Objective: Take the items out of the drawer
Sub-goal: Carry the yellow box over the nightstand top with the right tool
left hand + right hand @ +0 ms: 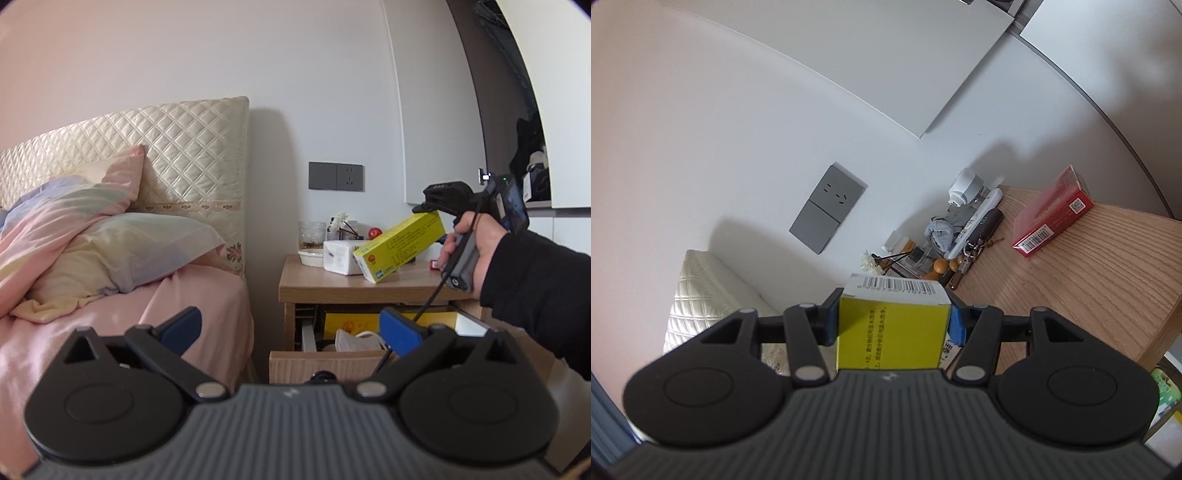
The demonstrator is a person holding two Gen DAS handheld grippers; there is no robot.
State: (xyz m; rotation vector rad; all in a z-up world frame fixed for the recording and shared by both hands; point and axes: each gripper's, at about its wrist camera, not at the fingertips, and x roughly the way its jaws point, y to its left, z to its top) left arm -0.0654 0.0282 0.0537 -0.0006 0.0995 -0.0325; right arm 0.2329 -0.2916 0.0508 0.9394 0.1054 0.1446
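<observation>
My right gripper (894, 314) is shut on a yellow carton (892, 332) whose barcoded white end points forward. From the left wrist view, the same yellow carton (402, 245) hangs tilted above the wooden nightstand (332, 286), held at its upper end by the right gripper (426, 209) in a person's hand (476, 254). Below the top, the drawer (325, 363) is pulled out; inside lie another yellow box (351, 322) and a white mask (356, 341). My left gripper (291, 330) is open in front of the drawer, holding nothing.
A red box (1052, 214) lies on the nightstand top. Small clutter (956, 236) lines its back edge, with a white tissue pack (340, 256), a bowl (310, 256) and a glass jar (312, 234). A bed with pink sheets (147, 314) stands left; a grey wall socket (336, 176) is above.
</observation>
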